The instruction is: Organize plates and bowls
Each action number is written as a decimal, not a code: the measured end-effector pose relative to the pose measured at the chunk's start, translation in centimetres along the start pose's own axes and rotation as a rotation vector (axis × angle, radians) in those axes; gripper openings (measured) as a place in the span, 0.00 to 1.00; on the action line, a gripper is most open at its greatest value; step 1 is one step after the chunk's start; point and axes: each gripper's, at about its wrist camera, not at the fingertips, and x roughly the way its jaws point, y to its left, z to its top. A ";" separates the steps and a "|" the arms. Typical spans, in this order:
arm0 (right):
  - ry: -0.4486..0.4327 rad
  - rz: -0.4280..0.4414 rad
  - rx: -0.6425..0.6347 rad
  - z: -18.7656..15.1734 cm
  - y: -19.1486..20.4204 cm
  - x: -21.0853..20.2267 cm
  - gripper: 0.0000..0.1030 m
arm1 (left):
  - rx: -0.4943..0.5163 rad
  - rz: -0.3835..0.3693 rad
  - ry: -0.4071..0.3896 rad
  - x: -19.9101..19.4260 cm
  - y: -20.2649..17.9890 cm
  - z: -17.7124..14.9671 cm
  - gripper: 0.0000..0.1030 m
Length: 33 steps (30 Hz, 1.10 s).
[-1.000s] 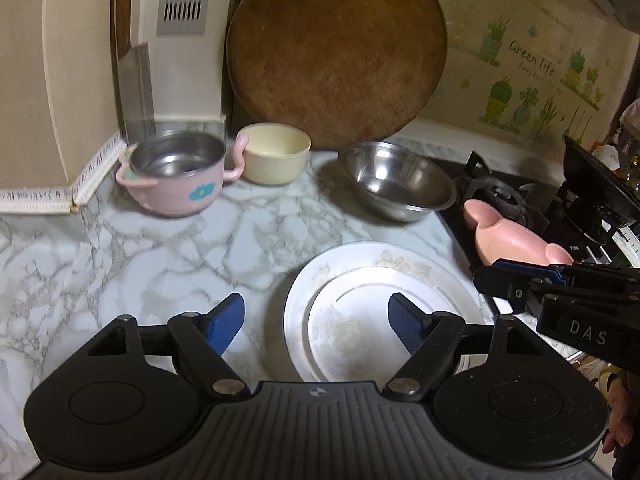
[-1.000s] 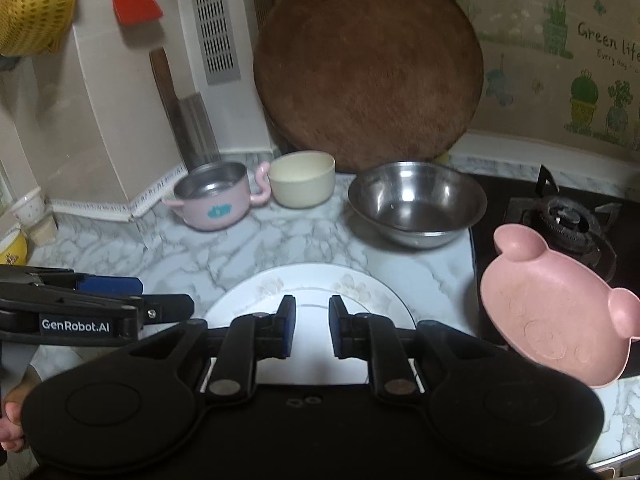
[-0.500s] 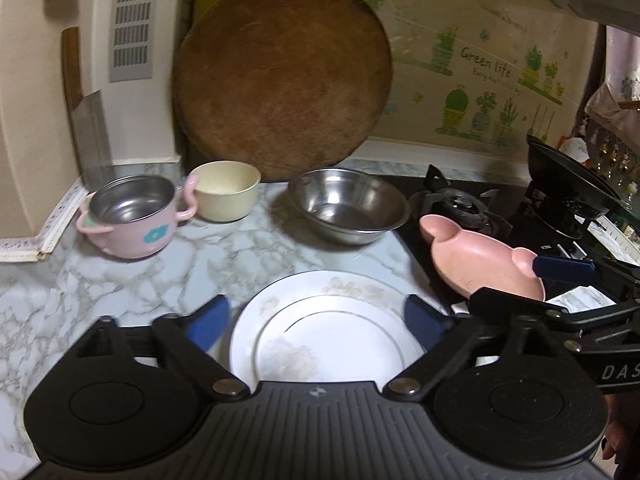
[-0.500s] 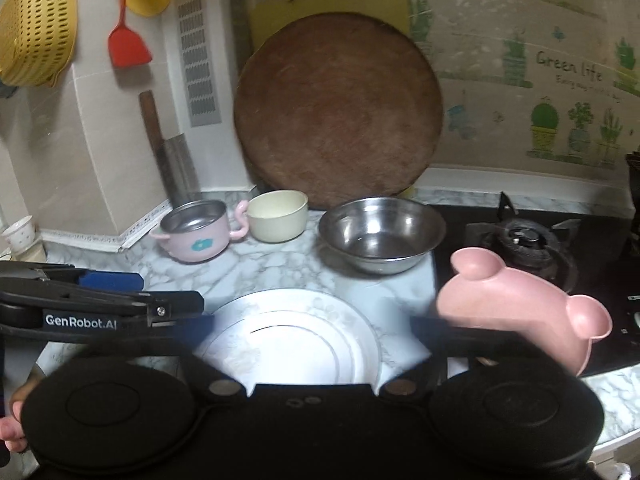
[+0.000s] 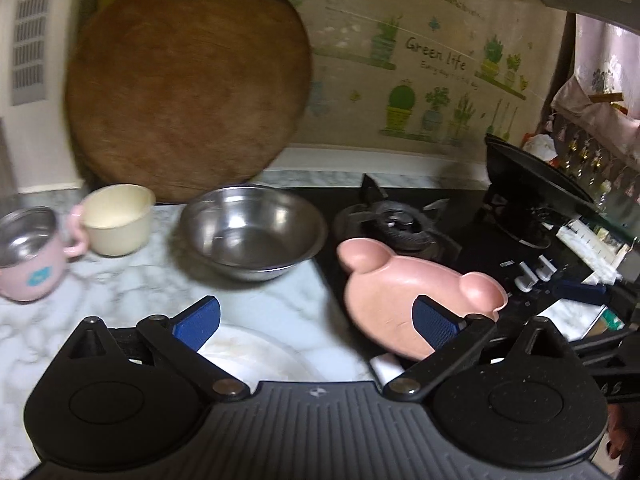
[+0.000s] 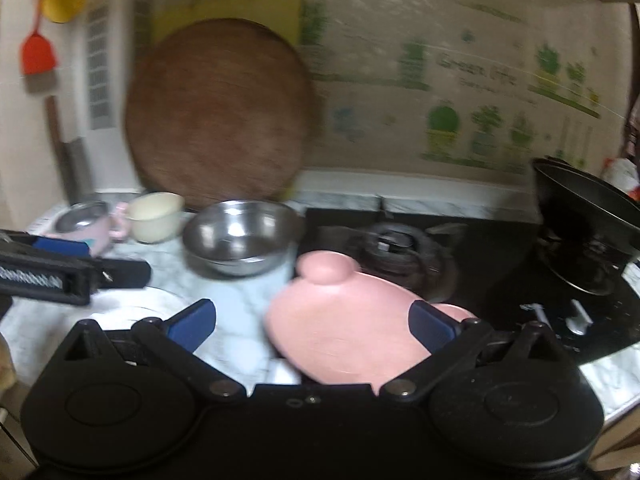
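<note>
A pink bear-shaped plate point(image 5: 396, 292) lies at the stove's front edge; in the right wrist view it point(image 6: 344, 328) sits right between my right gripper's fingers. My right gripper point(image 6: 312, 326) is open and empty. My left gripper point(image 5: 316, 320) is open and empty, over the counter between the white plate point(image 5: 248, 354) and the pink plate. The white plate also shows in the right wrist view point(image 6: 132, 308). A steel bowl point(image 5: 252, 232), a cream bowl point(image 5: 118, 220) and a pink-handled steel pot point(image 5: 28, 256) stand behind.
A round wooden board point(image 5: 188, 84) leans on the back wall. The black gas stove point(image 5: 400, 224) is to the right, with a black pan point(image 5: 536, 188) on its far burner. The marble counter point(image 5: 120, 288) runs left.
My right gripper has opened wide. Both grippers have swung right, toward the pink bear plate, which now sits between the right fingers. The white plate has slid to the lower left of both views.
</note>
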 end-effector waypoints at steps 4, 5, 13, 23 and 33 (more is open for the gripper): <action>0.023 -0.052 0.008 -0.8 -2.4 0.7 1.00 | -0.009 -0.018 0.032 2.6 -1.5 0.4 1.00; 0.030 -0.062 0.004 -1.0 -2.9 0.9 1.00 | -0.010 -0.015 0.030 3.2 -1.9 0.4 1.00; 0.086 -0.079 0.101 -1.8 -6.7 2.7 1.00 | 0.031 0.015 0.108 8.6 -4.1 0.7 1.00; 0.216 -0.084 0.247 -3.0 -9.4 7.2 0.93 | 0.039 0.039 0.233 15.2 -4.3 1.2 1.00; 0.293 -0.061 0.368 -3.4 -10.9 10.0 0.70 | 0.012 0.007 0.325 18.7 -4.5 1.7 0.64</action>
